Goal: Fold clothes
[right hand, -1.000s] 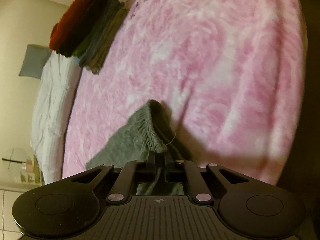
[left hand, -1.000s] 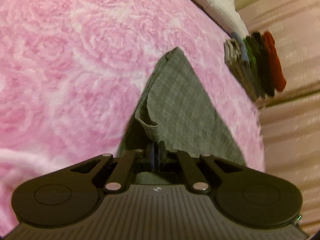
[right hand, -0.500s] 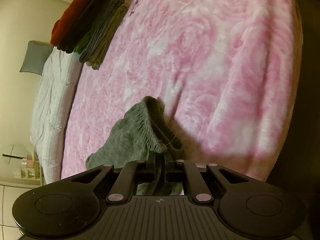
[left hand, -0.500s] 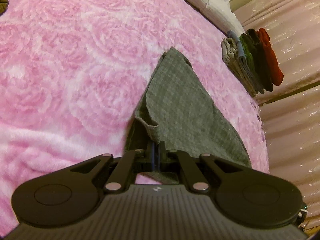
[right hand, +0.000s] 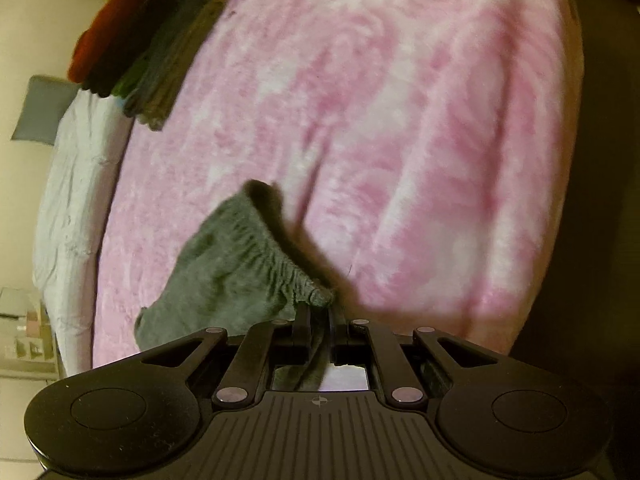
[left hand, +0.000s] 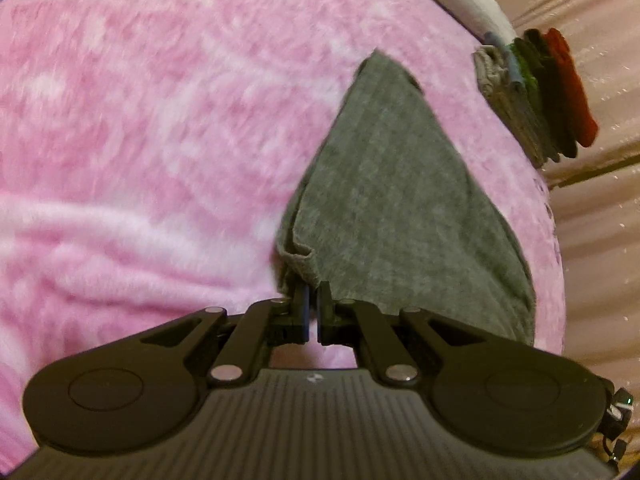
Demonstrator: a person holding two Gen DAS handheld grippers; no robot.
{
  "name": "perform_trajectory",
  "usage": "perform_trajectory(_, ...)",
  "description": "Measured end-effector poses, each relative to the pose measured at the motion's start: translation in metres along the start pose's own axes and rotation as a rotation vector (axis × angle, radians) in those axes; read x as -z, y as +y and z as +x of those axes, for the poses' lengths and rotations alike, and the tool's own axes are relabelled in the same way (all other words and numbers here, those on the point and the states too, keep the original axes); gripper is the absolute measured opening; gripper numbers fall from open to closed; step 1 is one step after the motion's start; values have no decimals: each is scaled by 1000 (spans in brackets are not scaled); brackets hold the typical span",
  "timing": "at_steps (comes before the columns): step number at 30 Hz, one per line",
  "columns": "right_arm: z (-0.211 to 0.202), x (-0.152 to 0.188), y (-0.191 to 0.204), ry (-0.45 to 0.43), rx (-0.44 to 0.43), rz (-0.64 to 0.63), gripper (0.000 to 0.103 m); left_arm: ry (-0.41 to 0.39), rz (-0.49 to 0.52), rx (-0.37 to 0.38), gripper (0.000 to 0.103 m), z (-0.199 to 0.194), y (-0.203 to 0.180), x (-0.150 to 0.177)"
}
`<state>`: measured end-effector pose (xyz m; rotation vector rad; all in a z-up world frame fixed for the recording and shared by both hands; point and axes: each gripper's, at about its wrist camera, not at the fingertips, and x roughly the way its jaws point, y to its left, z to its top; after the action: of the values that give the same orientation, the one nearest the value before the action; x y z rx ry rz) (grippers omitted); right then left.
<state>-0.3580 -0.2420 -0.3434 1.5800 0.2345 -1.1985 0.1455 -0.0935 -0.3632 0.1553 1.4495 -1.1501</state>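
left gripper (left hand: 313, 292): black, two-fingered, jaws pressed nearly together, pinching a hemmed corner of the grey garment (left hand: 400, 184). the cloth curls over just above the fingertips and spreads away up and to the right as a broad flat triangle lying on the pink blanket (left hand: 160, 120).

right gripper (right hand: 319, 312): same build, jaws clamped on the gathered, elasticated edge of the grey garment (right hand: 236, 256); a bunch of cloth passes down between the fingers and shows again below them, inside the frame of the gripper. the rest of the piece hangs and lies to the left of the fingers, rumpled.

pink blanket (right hand: 400, 120): plush, mottled pink and white, covers most of both views; motion-blurred.

stack of folded clothes (left hand: 536, 96): at the far edge of the blanket, well apart from the grey garment; layers of tan-grey, blue, green, dark and red on top. same stack in the right wrist view (right hand: 140, 40), upper left.

white bedding (right hand: 68, 184): beside the blanket, below the stack in the right wrist view.

pale pink curtain (left hand: 592, 240): right margin of the left wrist view.
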Motion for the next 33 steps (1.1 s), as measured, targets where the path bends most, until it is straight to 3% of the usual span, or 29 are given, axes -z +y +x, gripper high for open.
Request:
perform_trajectory(2,-2,0,-3,-5,-22,25,12,0,-32,3,4,1,2,-1)
perform_trajectory(3,-4,1,-4,-10,-31,35,24,0,-60,14,7,-1,4,-2)
perform_trajectory(4,-7,2,-5,-18,-37,45,51,-2,-91,26,15,-3,6,-3)
perform_trajectory(5,-10,2,-6,-30,-42,51,62,-7,-126,39,21,-6,8,-3)
perform_trajectory(6,-13,3,-6,-41,-56,50,62,-13,-162,52,27,-9,10,-3)
perform_trajectory(9,-13,5,-7,-36,-89,52,62,-13,-263,85,31,-10,17,-1)
perform_trajectory(15,4,4,-6,-41,-105,48,61,-34,-319,79,27,5,19,-2)
perform_trajectory(16,7,3,-5,-46,-105,40,56,-36,-319,76,21,8,18,-3)
perform_trajectory(17,11,1,-4,-48,-100,36,40,-35,-317,71,13,11,18,-4)
perform_trajectory(19,18,-2,-3,-45,-89,37,24,-37,-300,64,6,14,16,-5)
perform_trajectory(21,21,-3,-3,-48,-79,27,18,-41,-277,57,5,14,14,-5)
perform_trajectory(26,11,-11,19,-53,-52,-112,15,-67,-267,47,4,0,3,5)
perform_trajectory(33,-7,-63,67,-25,-42,-398,15,-24,-411,65,4,-3,-30,63)
